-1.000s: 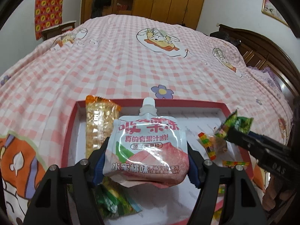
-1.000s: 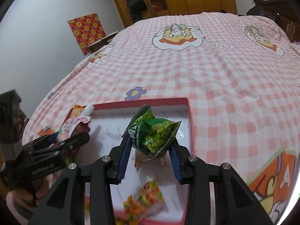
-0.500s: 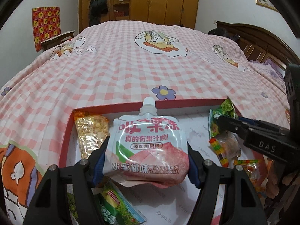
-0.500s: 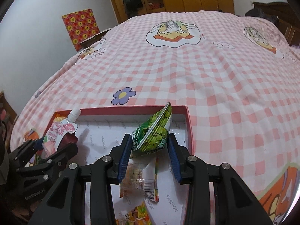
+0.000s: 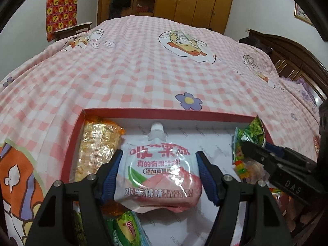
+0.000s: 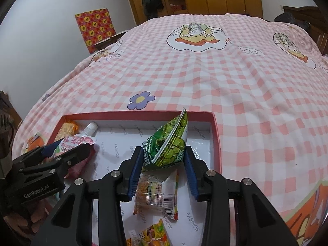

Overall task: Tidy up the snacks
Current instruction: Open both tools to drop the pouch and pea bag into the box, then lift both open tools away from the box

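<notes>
Lowered now into the red box (image 6: pixel 216 131), both snacks. Left gripper (image 5: pixel 157 176) opened wide around the peach jelly pouch (image 5: pixel 158 174), laid flat beside the cracker pack (image 5: pixel 96 145). Right gripper (image 6: pixel 163 164) spread beside the green pea bag (image 6: pixel 169 141), propped over a clear candy packet (image 6: pixel 157 192) near the box's right wall, probably to keep the centre free.

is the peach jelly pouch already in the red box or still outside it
In. The peach jelly pouch lies inside the red box on its white floor, cap toward the far wall, with the left gripper open around it.
</notes>
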